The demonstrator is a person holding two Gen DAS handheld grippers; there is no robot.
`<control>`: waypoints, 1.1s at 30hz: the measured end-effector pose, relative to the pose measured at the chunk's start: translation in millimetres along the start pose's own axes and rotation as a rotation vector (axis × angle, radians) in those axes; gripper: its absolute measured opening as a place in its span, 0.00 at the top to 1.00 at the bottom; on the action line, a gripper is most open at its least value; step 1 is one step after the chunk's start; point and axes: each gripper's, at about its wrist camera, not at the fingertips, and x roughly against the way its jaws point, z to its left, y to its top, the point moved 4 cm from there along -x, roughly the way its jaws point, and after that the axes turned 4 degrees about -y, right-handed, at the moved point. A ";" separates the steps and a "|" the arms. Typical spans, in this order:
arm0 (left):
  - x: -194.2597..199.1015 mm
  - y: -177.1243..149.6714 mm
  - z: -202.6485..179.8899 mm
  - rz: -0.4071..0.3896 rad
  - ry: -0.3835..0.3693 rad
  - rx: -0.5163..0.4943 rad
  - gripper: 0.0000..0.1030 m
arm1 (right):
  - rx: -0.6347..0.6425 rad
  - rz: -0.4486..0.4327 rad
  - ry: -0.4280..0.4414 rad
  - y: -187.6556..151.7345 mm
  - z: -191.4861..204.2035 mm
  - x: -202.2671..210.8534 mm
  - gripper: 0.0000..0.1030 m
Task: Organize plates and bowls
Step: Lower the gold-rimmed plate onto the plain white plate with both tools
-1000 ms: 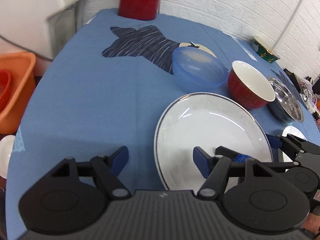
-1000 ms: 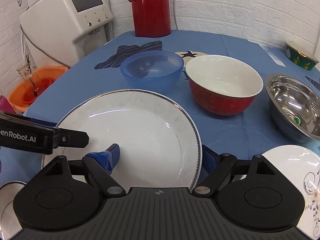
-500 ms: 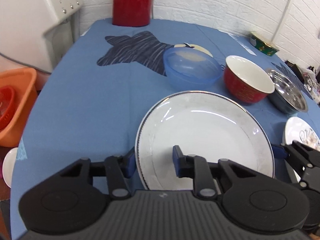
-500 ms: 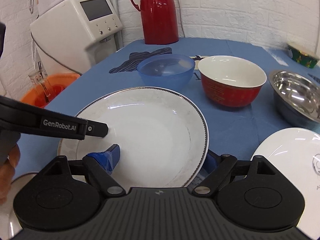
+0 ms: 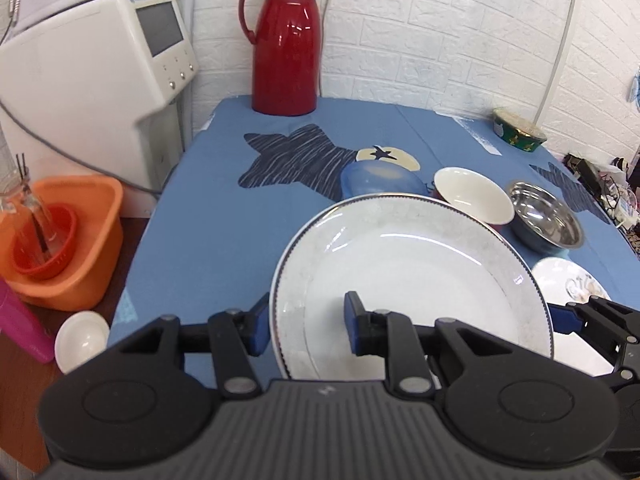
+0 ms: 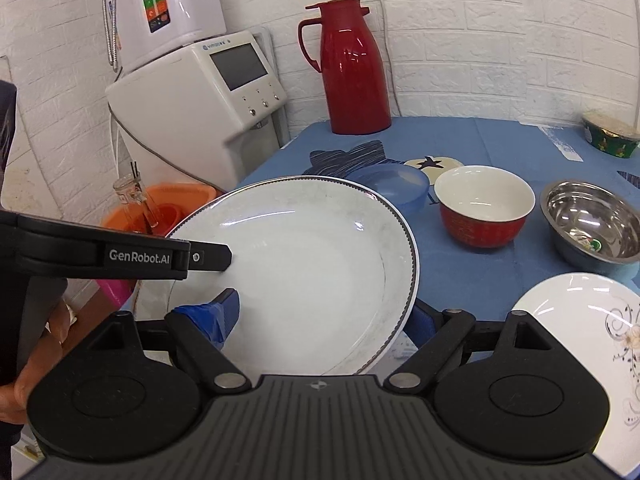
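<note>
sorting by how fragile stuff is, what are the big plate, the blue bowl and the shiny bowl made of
Big plate: likely glazed ceramic, glossy white with sharp highlights. Blue bowl: probably plastic, translucent and dull. Shiny bowl: metal, apparently stainless steel, with mirror-like reflections.

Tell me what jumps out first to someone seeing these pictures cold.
The big white plate fills the foreground, lifted off the blue table and pinched at its rim by both the left gripper and the right gripper. Behind it, a tall red jug stands at the table's far edge against the white brick wall. To the right sit a red bowl and a shiny steel bowl side by side.
</note>
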 end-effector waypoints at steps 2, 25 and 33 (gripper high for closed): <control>13.0 -15.7 -0.6 0.004 -0.001 0.000 0.80 | -0.013 0.000 0.009 -11.6 7.7 11.0 0.29; 51.0 -131.8 6.5 -0.026 -0.083 0.084 0.73 | 0.013 0.029 -0.028 -95.5 42.1 31.7 0.28; 55.4 -136.3 7.5 -0.046 -0.155 0.118 0.50 | 0.061 0.030 -0.042 -102.0 45.9 33.4 0.28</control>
